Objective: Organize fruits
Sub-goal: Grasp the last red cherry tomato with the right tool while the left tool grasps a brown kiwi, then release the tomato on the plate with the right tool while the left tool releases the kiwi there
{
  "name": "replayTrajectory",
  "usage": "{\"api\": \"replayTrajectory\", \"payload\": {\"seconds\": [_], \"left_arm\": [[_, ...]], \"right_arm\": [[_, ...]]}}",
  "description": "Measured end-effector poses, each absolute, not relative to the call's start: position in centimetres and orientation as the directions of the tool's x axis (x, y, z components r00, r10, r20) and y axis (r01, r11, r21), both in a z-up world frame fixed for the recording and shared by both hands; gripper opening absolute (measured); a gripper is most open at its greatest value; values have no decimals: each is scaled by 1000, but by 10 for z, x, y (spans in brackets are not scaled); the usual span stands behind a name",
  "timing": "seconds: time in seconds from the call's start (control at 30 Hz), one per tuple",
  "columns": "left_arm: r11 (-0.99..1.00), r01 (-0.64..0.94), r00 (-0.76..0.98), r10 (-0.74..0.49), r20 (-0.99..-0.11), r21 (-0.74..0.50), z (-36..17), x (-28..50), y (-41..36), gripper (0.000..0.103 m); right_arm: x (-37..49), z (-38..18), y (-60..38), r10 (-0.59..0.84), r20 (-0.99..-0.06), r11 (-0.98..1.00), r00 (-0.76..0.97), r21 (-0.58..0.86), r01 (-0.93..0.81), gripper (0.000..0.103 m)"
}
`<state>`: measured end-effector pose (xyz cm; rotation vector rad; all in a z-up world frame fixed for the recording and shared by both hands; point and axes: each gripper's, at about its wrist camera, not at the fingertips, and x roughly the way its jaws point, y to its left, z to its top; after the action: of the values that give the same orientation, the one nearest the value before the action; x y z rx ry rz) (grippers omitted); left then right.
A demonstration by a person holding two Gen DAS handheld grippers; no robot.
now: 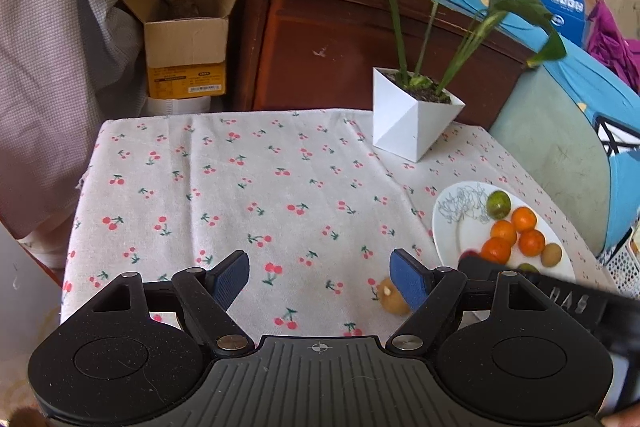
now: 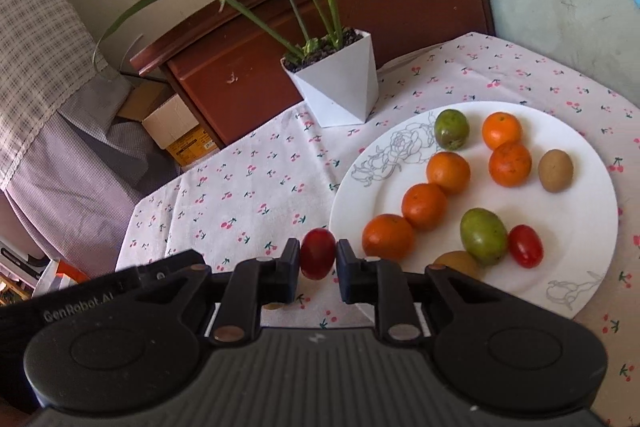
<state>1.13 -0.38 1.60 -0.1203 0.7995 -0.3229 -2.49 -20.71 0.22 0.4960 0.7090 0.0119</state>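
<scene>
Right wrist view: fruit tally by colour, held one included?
Orange: 5
Green: 2
Red: 2, one on the plate, one held in the right gripper
Brown: 2, one half hidden
Total: 11

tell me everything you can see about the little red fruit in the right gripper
The red cherry tomato is small, oval and glossy, deep red with a darker left side. It stands upright, pinched on both sides by the right gripper, whose dark pads press its flanks. It sits just left of the white plate rim, over the cherry-print tablecloth.
</scene>
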Motion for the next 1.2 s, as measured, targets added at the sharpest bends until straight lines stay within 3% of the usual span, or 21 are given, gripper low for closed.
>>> {"api": "replayTrajectory", "payload": {"seconds": [0.37,0.67,0.73,0.9,1.2], "left_arm": [[917,373,654,-365,-663,-137,1,-4,-45,76],[920,380,654,-338,-677,-92,-16,-4,-58,52],[917,390,657,-340,-672,-83,-16,-4,-60,40],[909,401,647,-370,-666,-115,-17,-4,-63,25],[900,396,665,-420,-618,-186,1,4,-71,25]], "right_arm": [[-37,12,-233,120,-605,858,787,461,224,19],[-48,16,-252,84,-602,836,794,477,272,19],[-50,16,-256,75,-604,827,793,482,289,19],[-55,14,-267,53,-612,801,789,498,332,19],[-65,21,-288,-12,-587,769,809,512,384,19]]}}
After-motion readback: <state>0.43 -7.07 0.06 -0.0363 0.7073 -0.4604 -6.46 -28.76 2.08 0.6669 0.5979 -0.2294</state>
